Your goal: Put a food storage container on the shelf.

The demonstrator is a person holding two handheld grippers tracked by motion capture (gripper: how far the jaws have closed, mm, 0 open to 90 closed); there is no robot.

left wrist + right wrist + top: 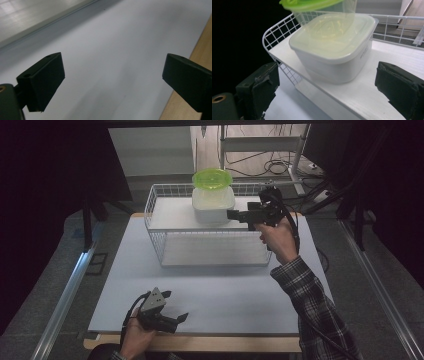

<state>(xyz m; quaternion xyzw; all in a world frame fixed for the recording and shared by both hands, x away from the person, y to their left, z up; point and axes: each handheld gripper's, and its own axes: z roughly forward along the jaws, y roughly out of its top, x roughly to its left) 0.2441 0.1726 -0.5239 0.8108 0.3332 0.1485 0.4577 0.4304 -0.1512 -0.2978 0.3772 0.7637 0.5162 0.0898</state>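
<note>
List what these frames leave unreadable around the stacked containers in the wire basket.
- White container: contents hidden by its cloudy lid, right gripper view.
- Green-lidded container: cut off by the top edge in the right gripper view; small in the high view.
- Print on the white container's side: too blurred to read.

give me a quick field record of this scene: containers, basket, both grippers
white container: square, lid on, inside the basket on its white floor
green-lidded container: behind the white one, lid tilted
basket: white wire, on the grey mat
right gripper: open, aimed at the white container, not touching it
left gripper: open, nothing between the jaws, low over the mat near its front edge
</note>
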